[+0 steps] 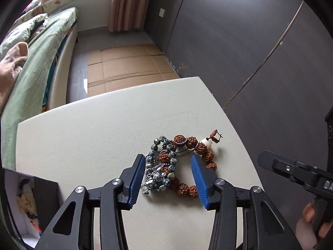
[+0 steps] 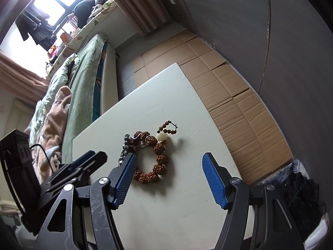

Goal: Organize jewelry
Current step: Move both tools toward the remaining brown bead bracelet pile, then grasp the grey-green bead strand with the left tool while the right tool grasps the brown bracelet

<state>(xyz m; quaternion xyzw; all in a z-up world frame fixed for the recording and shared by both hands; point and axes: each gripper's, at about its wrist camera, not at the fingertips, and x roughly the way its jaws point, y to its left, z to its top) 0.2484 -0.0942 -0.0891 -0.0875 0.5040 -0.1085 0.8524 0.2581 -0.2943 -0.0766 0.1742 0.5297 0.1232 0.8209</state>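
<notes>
Left gripper (image 1: 168,177) spread wide, blue pads (image 1: 137,180) straddling a tangled jewelry pile (image 1: 166,166) on white table (image 1: 83,145); nothing clamped, both fingers low over the tabletop, right pad overlapping the brown bracelet's edge, contact not certain

Right gripper (image 2: 169,181) also held wide apart, gripping nothing, off toward the table's right edge; left pad (image 2: 122,183) just beside the brown bracelet (image 2: 154,158), right pad over bare tabletop

Pile made of several pieces: brown bracelet (image 1: 199,152) of large rough seed beads forming a loop, capped by a white bead (image 1: 207,141) with a short tassel of small brown beads (image 1: 215,135) at the far side; blue-grey bead strand (image 1: 166,156) bunched over the loop's left half; silver chain and shiny cluster (image 1: 156,176) heaped at the near left, tangled with the blue-grey beads

Open dark jewelry box (image 1: 25,204) at the table's near left corner, pale lining, small ornaments inside too blurred to name

Bed with green cover (image 1: 35,66) along the left, flattened cardboard (image 1: 124,66) on the floor beyond the table, dark wardrobe panels (image 1: 239,41) to the right, curtain (image 1: 127,2) at the far wall
</notes>
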